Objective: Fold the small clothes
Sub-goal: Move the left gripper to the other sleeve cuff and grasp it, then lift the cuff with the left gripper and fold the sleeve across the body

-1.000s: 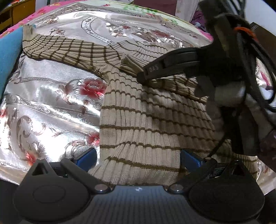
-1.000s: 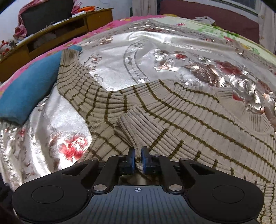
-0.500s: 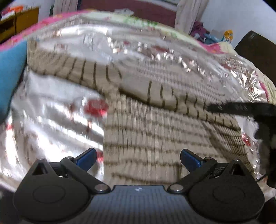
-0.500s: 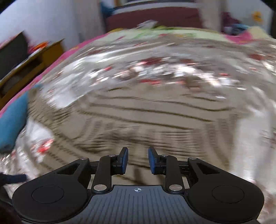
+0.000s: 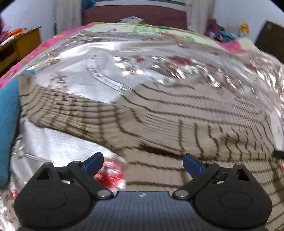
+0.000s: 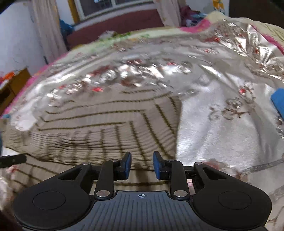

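Observation:
A beige ribbed sweater with thin brown stripes (image 5: 186, 124) lies flat on a shiny silver floral bedspread (image 5: 106, 67). One sleeve is folded across its body, the other sleeve (image 5: 58, 106) stretches out to the left. My left gripper (image 5: 142, 165) is wide open and empty above the sweater's lower left part. The sweater also shows in the right wrist view (image 6: 106, 131). My right gripper (image 6: 142, 165) is partly open and empty above the sweater's right edge. Both views are motion-blurred.
A blue cloth (image 5: 8, 128) lies at the bed's left edge, and another blue item (image 6: 278, 101) at the right. A wooden desk (image 5: 19, 46) stands left of the bed. A dark red headboard (image 5: 134, 14) and curtains are at the far end.
My right gripper let go of the folded sleeve, opened partly and moved right toward the sweater's right edge. My left gripper stayed open and rose and tilted up.

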Tool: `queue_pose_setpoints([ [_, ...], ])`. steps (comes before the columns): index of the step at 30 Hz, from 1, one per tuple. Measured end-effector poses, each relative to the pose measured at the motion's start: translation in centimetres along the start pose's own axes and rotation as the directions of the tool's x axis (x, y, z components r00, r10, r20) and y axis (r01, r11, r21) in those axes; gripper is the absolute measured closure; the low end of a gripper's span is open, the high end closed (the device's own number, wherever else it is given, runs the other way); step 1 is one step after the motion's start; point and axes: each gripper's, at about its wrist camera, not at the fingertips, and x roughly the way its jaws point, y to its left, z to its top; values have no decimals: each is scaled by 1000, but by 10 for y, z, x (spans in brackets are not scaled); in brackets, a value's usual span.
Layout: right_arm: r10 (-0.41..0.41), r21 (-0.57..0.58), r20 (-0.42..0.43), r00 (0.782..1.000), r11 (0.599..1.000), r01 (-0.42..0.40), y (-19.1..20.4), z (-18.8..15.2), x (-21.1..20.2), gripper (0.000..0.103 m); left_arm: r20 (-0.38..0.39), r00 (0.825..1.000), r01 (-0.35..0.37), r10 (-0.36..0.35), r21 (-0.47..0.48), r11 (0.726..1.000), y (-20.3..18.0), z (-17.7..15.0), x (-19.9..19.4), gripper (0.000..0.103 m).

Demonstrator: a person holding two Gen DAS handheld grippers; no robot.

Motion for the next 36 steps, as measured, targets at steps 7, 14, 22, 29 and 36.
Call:
queue_pose_setpoints([
  [7, 123, 39, 63, 990, 991, -126, 28, -8, -2, 71, 73, 968, -238, 242, -63, 969, 75, 38, -13, 2],
  [14, 179, 15, 25, 984, 984, -179, 51, -22, 1, 71, 63, 944, -307, 325, -195, 931, 168, 84, 16, 26],
  [22, 177, 40, -37, 984, 984, -175, 62, -26, 20, 71, 74, 949, -271, 307, -307, 912, 220, 117, 45, 42],
  [29, 187, 30, -45, 981, 982, -186, 69, -26, 22, 70, 53, 947, -286, 315, -301, 910, 223, 126, 63, 64],
  [36, 189, 45, -37, 981, 981, -188, 65, -27, 18, 70, 43, 958, -256, 284, -327, 910, 224, 126, 61, 91],
])
